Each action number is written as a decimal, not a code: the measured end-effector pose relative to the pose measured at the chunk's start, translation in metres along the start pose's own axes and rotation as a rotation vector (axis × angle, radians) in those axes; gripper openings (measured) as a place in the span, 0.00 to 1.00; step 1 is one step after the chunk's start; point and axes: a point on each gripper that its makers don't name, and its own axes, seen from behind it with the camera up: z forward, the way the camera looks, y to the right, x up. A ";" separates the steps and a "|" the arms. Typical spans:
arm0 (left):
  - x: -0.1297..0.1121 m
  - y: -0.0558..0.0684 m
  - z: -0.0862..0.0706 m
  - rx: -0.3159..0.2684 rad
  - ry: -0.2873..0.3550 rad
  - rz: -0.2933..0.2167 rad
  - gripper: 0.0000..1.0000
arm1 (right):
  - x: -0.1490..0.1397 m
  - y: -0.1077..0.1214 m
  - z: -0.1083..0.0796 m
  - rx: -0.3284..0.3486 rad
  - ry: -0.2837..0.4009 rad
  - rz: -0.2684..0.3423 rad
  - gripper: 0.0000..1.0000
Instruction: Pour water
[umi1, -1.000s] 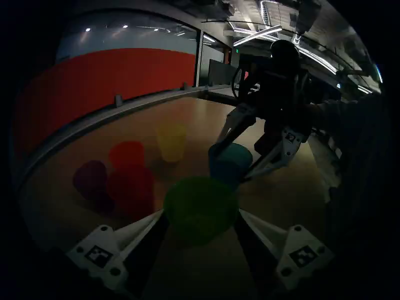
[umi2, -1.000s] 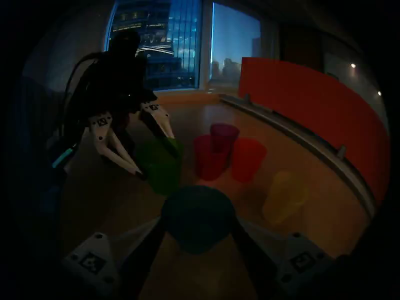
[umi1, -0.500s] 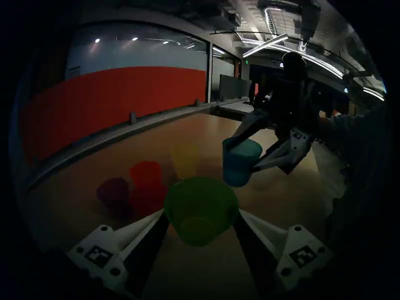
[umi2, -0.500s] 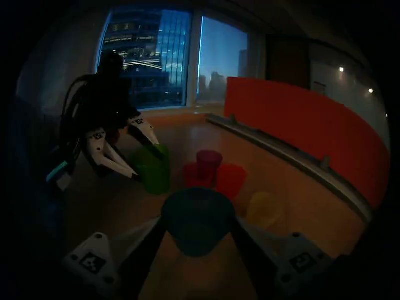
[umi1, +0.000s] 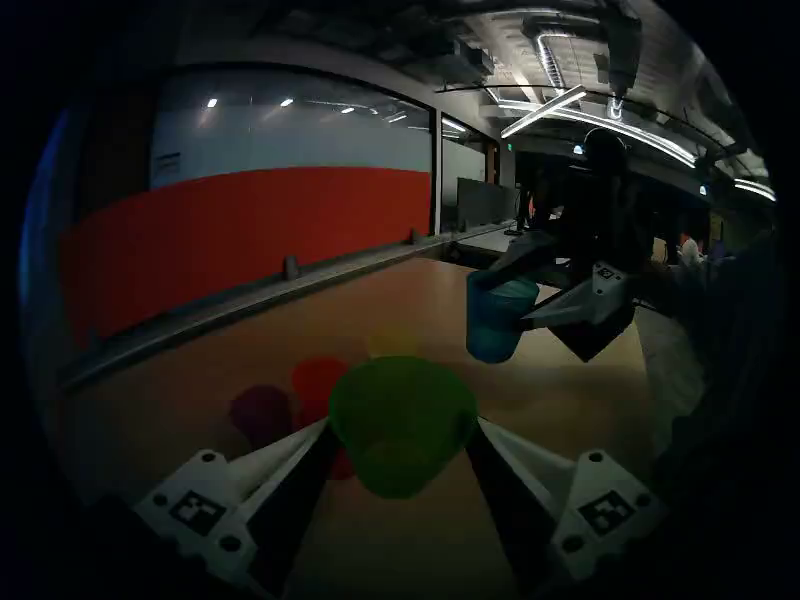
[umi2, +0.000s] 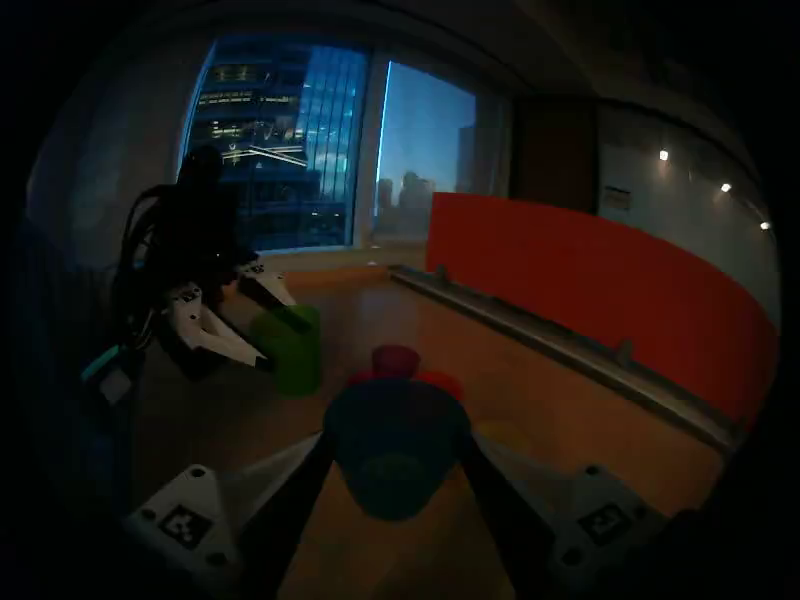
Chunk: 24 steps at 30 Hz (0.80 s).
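Both cups: since a second ago we have lifted them off the table (umi1: 560, 400); then they stood on the wood among the others, now both hang above it.
Left gripper (umi1: 400, 428): nearest in the left gripper view; its two fingers press the green cup (umi1: 402, 445) from either side, closed just to the cup's width, and the cup is upright.
Right gripper (umi2: 397, 445): nearest in the right gripper view; it is clamped the same way on the blue cup (umi2: 397, 475), also upright. We cannot tell in this dim light whether it holds water.
Open room: bare wood spreads below and to the right of the green cup, out toward the table's right edge.
Standing cups: the purple cup (umi1: 262, 412), red cup (umi1: 318, 378) and yellow cup (umi1: 392, 343) are grouped just behind and left of the green cup, which partly hides them. We cannot tell whether they touch.
Gap between held cups: in the left gripper view we see the blue cup farther off to the right, well apart from the green one.
Arm pose: a dark sleeve (umi1: 700, 300) reaches in from the far right; that gripper's fingers point left, roughly level.
Far edge: a rail (umi1: 290, 280) runs along the table's far left side, with the red partition (umi1: 250, 220) behind it.
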 end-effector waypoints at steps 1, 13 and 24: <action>0.001 0.000 -0.001 0.003 0.006 0.000 0.86 | 0.002 0.001 -0.001 -0.004 0.007 0.001 0.92; 0.028 -0.005 -0.010 0.021 0.097 -0.011 0.87 | 0.030 0.006 -0.008 -0.044 0.112 0.033 0.91; 0.045 -0.002 -0.014 0.026 0.160 -0.017 0.87 | 0.046 0.013 -0.011 -0.067 0.162 0.037 0.91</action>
